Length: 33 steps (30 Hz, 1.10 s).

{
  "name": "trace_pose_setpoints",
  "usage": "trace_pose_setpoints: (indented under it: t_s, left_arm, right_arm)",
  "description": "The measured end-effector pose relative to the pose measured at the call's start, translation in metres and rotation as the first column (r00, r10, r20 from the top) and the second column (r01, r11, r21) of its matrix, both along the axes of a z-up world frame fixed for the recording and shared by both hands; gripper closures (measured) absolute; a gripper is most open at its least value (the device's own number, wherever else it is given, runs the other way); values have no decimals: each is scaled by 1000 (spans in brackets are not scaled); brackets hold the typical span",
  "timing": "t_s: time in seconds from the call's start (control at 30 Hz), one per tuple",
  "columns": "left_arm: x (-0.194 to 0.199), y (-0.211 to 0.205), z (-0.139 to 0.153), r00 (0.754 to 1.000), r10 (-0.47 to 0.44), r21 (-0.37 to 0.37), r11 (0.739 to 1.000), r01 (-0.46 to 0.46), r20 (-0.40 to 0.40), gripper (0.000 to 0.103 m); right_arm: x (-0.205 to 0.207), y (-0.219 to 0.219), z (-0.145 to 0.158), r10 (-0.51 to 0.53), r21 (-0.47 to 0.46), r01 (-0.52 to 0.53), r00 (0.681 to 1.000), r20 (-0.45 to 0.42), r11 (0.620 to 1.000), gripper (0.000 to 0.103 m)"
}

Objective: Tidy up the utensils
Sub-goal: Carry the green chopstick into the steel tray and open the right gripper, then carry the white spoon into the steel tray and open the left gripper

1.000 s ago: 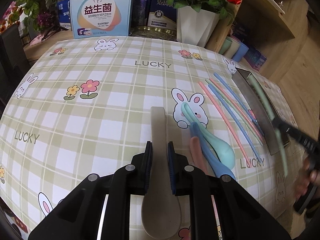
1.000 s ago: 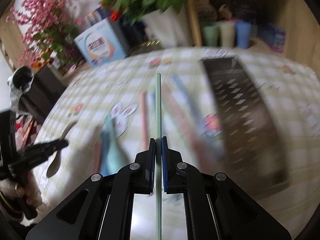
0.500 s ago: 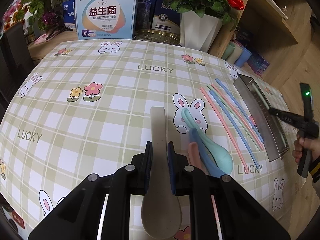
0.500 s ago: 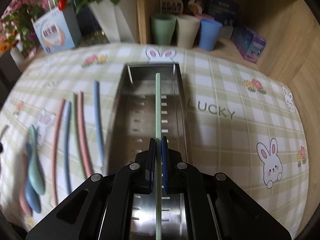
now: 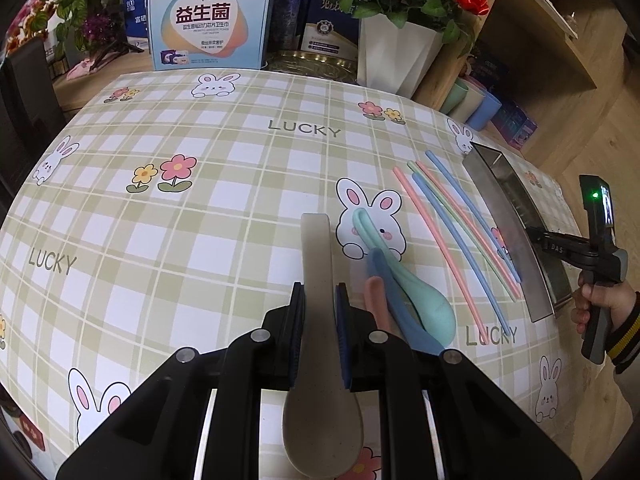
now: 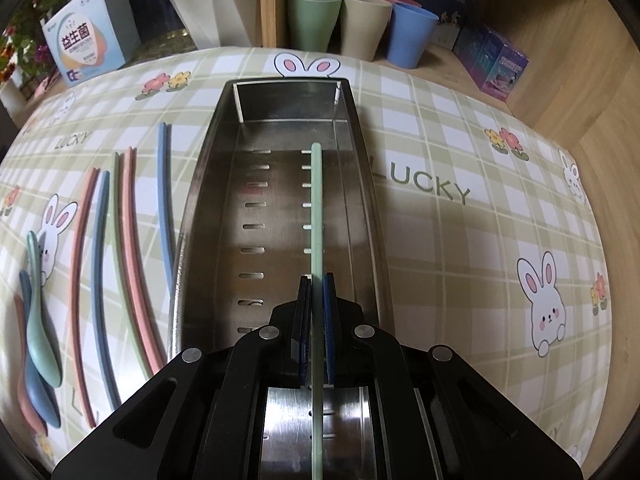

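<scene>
Gripping beige spoon (image 5: 320,320) by handle, left gripper (image 5: 320,300) pinches it just above checkered tablecloth (image 5: 180,220). Teal, blue, pink spoons (image 5: 404,300) lie overlapped just right; five chopsticks (image 5: 460,236) beside steel tray (image 5: 504,232).

Right wrist view: right gripper (image 6: 317,312) holds green chopstick (image 6: 317,208) between pads, lengthwise over tray interior; whether tip touches floor, cannot tell. Three cups (image 6: 360,24) behind.

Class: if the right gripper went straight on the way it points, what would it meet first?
Probably the metal tray's far end wall; the held green chopstick would touch first. Depth is unclear.
</scene>
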<state>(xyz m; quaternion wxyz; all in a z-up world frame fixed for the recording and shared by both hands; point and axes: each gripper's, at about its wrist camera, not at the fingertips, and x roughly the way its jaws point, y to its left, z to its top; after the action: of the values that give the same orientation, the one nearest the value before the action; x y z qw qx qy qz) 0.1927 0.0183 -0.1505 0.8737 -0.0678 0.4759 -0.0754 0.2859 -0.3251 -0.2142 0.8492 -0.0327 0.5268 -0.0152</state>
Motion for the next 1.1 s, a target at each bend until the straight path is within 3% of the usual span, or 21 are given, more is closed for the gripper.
trace_pose_setpoints:
  t_s: [0.13,0.6,0.67,0.73,0.77,0.87,1.1]
  left_arm:
    - [0,-2,1,1000,3,-2,1000,-3,-7,88]
    - [20,-40,16,999,-2,-10,1000,1,-37,88]
    - [25,-56,19,999,-18,-13,1000,18,-40,88]
    - [28,-71,20,998,-39,-16,999,38,-42,88]
    - [31,-81,21,998,-49,-15,999,48,-46,88]
    - [38,-107,22,995,-76,-29,997,75,-64,88]
    - [58,-182,26,984,-153,-76,986,146,-90,88]
  right_arm:
    - [0,2,1,-10,-16,10,1000,0,1000,96]
    - [-29,-17,44,-43,83,35,995,86,996,93]
    - [-34,-26,48,-55,103,45,994,94,994,87]
    - [-38,-36,52,-69,109,57,991,110,992,59]
    - [-40,-39,54,-74,108,61,990,121,992,54]
    - [-45,-54,55,-87,103,75,988,127,992,51]
    - [-55,-90,44,-126,159,111,988,92,981,32]
